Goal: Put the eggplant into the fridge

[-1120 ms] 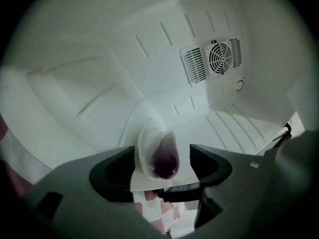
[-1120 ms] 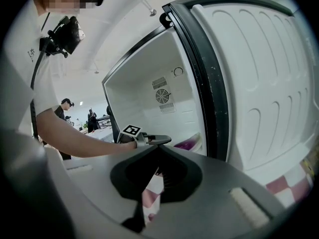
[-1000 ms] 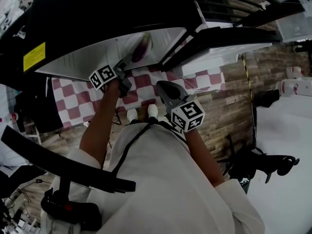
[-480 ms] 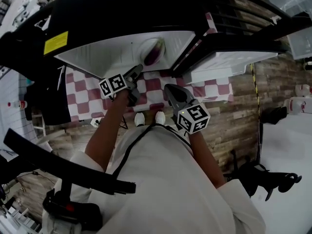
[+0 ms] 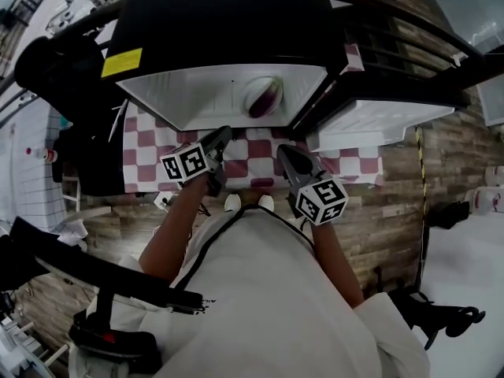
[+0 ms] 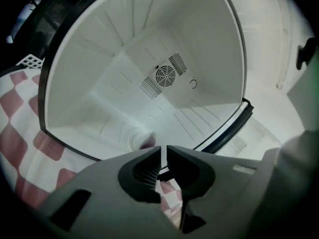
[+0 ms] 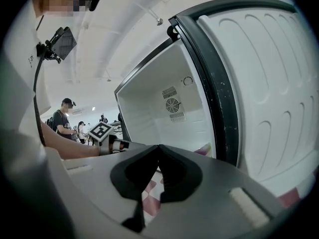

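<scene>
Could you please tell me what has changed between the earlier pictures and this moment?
The left gripper, which reached into the fridge beside the eggplant with jaws wide, has pulled back out; its jaws have just been closing and are all but together, empty. The eggplant stays inside, the door open, the right gripper shut and in place.

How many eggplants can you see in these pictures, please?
1. The eggplant lies on the white floor of the open fridge, toward its right side in the head view. The door is only partly in view, so another could be hidden there.
</scene>
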